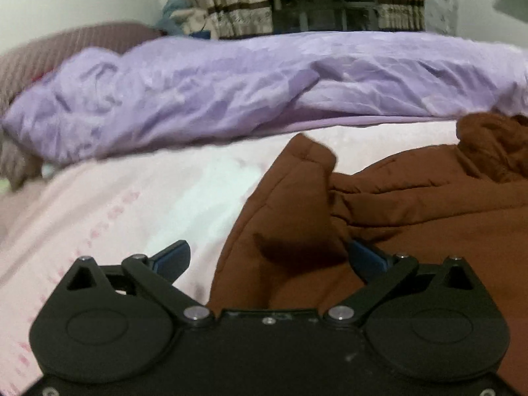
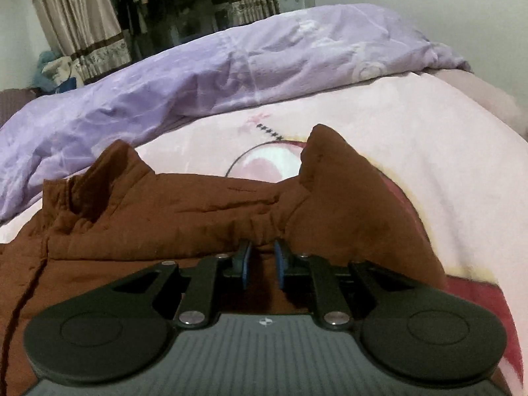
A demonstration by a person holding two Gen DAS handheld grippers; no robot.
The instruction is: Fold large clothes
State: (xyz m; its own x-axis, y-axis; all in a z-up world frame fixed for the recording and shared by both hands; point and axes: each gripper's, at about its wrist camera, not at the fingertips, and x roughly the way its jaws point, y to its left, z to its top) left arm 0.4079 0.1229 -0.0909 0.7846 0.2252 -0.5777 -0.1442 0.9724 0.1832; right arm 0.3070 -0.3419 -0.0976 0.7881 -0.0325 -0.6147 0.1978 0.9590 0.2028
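We see a bed covered with a pale pink sheet (image 1: 109,204), and on it lies a brown padded jacket (image 1: 412,217), the garment to be folded. In the left wrist view, a striped mauve pillow (image 1: 49,52) sits at the far left, and a crumpled lilac duvet (image 1: 231,89) runs across the far side of the bed from left to right. The left gripper (image 1: 269,257) is released, its two blue-tipped fingers (image 1: 175,255) spread wide: the left finger hovers over bare pink sheet, the right finger sits at the jacket's near edge, and a raised fold of brown fabric lies between them with neither pad pressing on it. The jacket spreads from the middle of that view to the right edge. Beyond the duvet hang beige curtains (image 1: 231,3) on either side of a dark opening. In the right wrist view, the duvet (image 2: 198,76) again lies on the far side, and the jacket (image 2: 184,211) stretches from the near left across to the centre, with two peaks of fabric standing up, one left and one right. The right gripper (image 2: 262,260) is clenched on a bunched ridge of the jacket, its blue pads (image 2: 246,265) close together with brown fabric pinched between them. To the right, the pink sheet (image 2: 445,165) shows a printed round motif with red patches.
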